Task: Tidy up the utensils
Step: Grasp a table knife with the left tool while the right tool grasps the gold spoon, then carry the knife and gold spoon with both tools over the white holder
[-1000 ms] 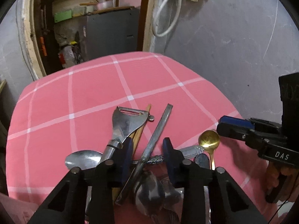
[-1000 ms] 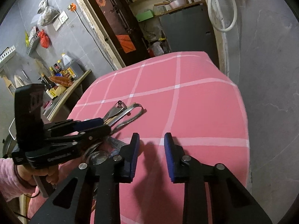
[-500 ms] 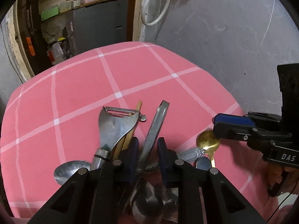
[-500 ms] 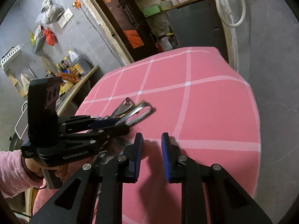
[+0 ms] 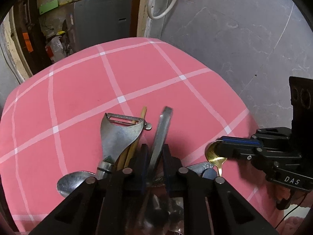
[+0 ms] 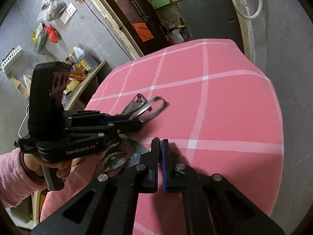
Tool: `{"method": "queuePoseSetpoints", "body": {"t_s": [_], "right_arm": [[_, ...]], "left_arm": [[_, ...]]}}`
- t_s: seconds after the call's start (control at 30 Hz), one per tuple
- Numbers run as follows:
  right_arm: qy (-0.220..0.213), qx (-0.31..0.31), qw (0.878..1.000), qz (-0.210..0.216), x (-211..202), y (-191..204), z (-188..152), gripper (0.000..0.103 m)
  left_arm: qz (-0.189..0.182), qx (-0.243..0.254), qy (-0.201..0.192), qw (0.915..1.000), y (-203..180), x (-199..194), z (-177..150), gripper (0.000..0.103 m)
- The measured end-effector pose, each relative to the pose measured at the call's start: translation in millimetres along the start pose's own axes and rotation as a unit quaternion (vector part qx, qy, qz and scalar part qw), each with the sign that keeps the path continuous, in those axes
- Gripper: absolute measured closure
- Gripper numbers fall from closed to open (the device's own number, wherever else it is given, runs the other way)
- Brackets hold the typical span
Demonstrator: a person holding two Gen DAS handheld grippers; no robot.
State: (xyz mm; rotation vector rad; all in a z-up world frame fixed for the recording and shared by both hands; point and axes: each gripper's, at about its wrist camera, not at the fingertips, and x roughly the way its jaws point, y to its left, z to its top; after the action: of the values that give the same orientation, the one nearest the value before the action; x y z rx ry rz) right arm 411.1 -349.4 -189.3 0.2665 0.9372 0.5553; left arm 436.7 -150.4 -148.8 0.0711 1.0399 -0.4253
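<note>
A heap of utensils lies on the pink checked tablecloth (image 5: 82, 90). My left gripper (image 5: 155, 152) is shut on a flat grey metal bar (image 5: 163, 129) that points away from me. Left of it lie a metal peeler (image 5: 119, 135), wooden chopsticks (image 5: 143, 111) and a steel spoon (image 5: 72, 182). A gold spoon (image 5: 214, 154) lies to the right, its bowl partly behind my right gripper (image 5: 222, 146). In the right wrist view my right gripper (image 6: 160, 146) is shut and empty over the cloth, just right of the heap (image 6: 117, 156). The left gripper (image 6: 137, 121) is seen there with the bar (image 6: 156, 107).
The table's far and right edges drop to a grey wall (image 5: 244, 29). A doorway with a grey cabinet (image 5: 101, 19) and shelves is behind. A side shelf with bottles (image 6: 82, 62) stands left of the table. Bare cloth (image 6: 225, 107) stretches right of the heap.
My left gripper closed on the grey bar. My right gripper closed from open to shut on nothing and stayed beside the gold spoon.
</note>
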Motion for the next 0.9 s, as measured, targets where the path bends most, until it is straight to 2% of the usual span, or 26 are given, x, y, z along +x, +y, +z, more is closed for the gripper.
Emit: {"method": "queuePoseSetpoints", "body": {"t_s": [0.3,0.5,0.73,0.9], "right_arm": [[-0.041,0.001,0.999,-0.035,-41.2,19.4,-6.9,0.101],[-0.081,-0.017,0.993,-0.086,-80.5,42.3,-13.0,0.101],[-0.133,-0.027,0.985,-0.104,-124.2,77.7,-3.0,0.101],[-0.169,-0.053,0.980,-0.086,-141.1,122.1,13.1,0.101]], "left_arm": [[-0.004,-0.041,-0.036,0.9985,2.5,-35.2,-9.1,0.095],[-0.027,-0.073,-0.094,0.9925,0.4,-74.1,-22.1,0.095],[-0.047,-0.095,-0.180,0.9779,3.2,-133.1,-35.5,0.095],[-0.051,-0.124,-0.240,0.9615,20.6,-179.4,-44.4,0.095]]}}
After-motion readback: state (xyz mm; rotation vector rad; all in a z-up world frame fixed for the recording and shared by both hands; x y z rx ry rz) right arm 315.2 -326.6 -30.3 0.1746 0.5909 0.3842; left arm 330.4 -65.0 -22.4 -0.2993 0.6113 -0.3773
